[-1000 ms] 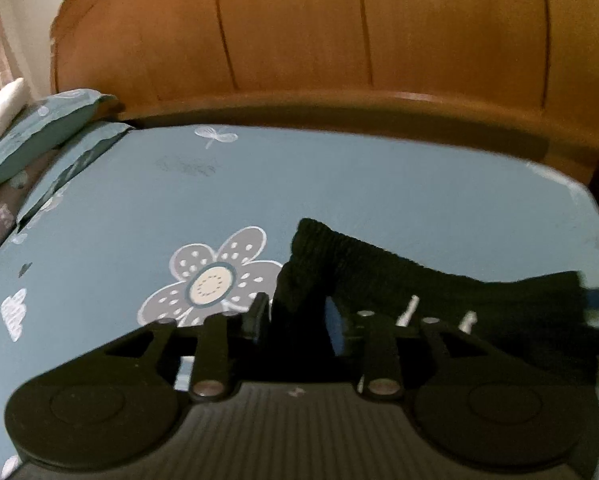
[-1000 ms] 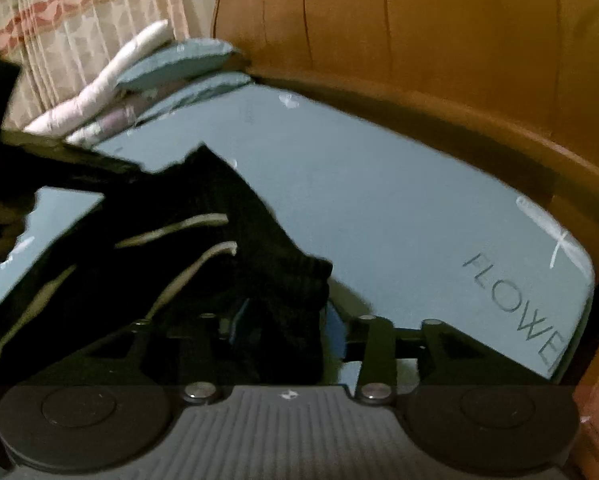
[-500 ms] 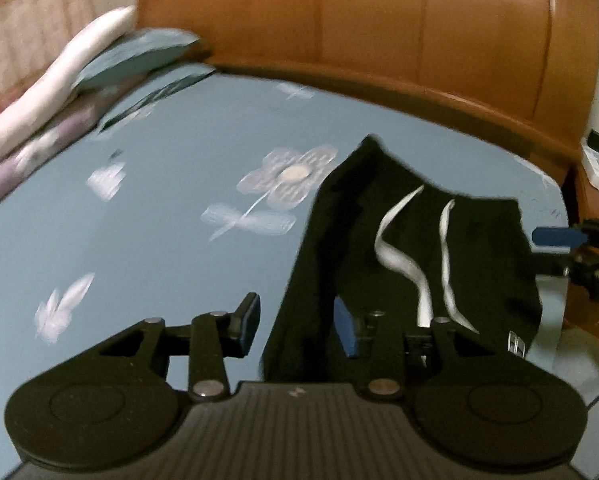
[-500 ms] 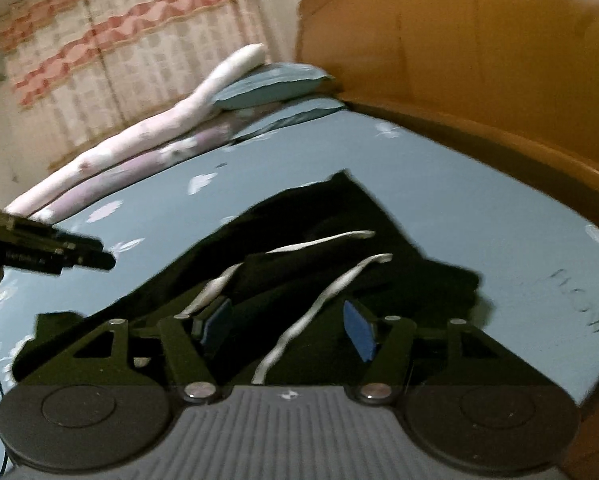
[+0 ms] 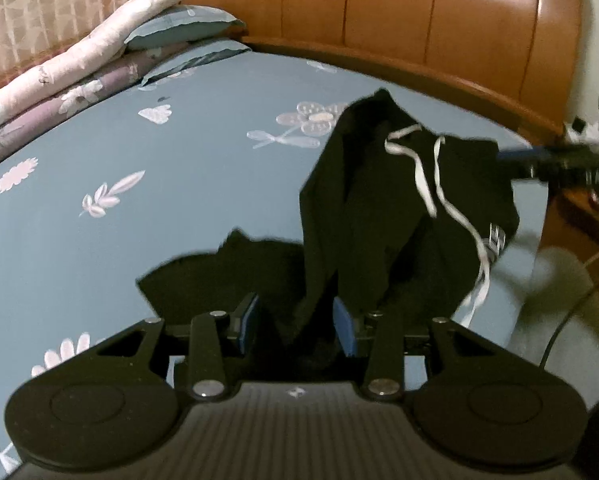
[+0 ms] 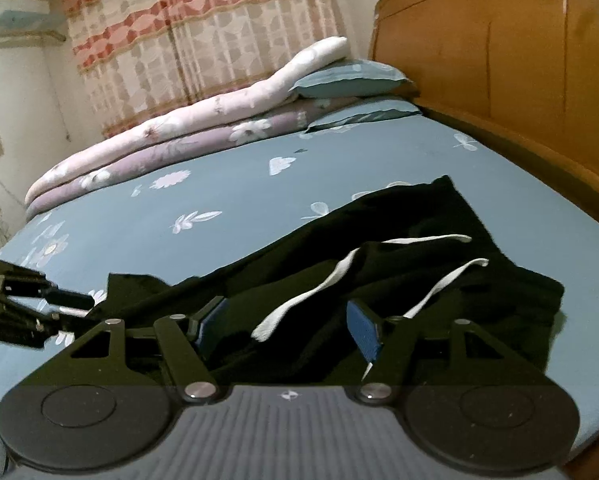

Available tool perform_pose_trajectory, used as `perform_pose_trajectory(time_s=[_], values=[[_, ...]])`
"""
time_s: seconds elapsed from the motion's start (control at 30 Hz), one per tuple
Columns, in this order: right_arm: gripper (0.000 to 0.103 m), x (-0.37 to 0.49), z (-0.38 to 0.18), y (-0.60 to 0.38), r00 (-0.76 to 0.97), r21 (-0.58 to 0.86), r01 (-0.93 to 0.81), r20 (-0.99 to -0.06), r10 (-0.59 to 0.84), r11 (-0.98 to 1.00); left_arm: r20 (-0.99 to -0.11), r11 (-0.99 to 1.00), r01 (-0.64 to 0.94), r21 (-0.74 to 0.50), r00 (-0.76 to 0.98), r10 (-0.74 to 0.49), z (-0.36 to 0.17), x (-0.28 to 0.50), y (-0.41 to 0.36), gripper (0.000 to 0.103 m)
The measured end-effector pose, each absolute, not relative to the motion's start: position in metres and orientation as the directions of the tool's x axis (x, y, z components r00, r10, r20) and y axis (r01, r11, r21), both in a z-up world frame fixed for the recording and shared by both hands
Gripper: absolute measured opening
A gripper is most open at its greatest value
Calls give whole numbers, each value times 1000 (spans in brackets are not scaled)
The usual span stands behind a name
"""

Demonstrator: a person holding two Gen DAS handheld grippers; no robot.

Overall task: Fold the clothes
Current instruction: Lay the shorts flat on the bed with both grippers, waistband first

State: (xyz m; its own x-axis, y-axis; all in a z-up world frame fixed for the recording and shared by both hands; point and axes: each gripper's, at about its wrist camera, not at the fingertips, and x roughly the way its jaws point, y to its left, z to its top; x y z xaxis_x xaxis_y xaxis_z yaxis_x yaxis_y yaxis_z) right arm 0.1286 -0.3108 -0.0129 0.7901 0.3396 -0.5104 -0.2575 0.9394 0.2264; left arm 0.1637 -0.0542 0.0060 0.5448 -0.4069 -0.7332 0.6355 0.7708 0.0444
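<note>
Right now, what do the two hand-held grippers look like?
Both look the same. The left hand-held gripper and the right hand-held gripper each have a ribbed grey body, two round black discs, black link arms with silver pivot screws, and blue pads on the fingers. A thin dark cable runs nearby.

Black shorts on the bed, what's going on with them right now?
A person with a handheld gripper in each hand is laying out black shorts with white drawstrings on the blue flowered bedsheet. The right gripper is opening; the fabric lies between its fingers but the pads do not press on it. The left gripper has a fold of the shorts between its blue pads, though whether it pinches is unclear. The shorts are spread out but rumpled, not yet folded.
</note>
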Motion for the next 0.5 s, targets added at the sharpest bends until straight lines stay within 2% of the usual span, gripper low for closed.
perform_pose_trajectory(time_s=[0.3, 0.4, 0.47, 0.5], values=[[70, 125, -11, -291, 774, 187, -292, -530, 347, 938, -691, 742, 637, 209, 633, -349, -15, 150, -55, 44], [70, 125, -13, -287, 767, 180, -297, -541, 346, 938, -671, 729, 639, 244, 654, -349, -15, 154, -57, 47], [70, 127, -15, -285, 760, 178, -301, -548, 349, 937, -669, 723, 644, 248, 654, -353, -16, 159, -57, 43], [70, 128, -16, -284, 757, 177, -303, -552, 350, 936, -676, 723, 648, 238, 645, -356, -16, 161, -57, 34]])
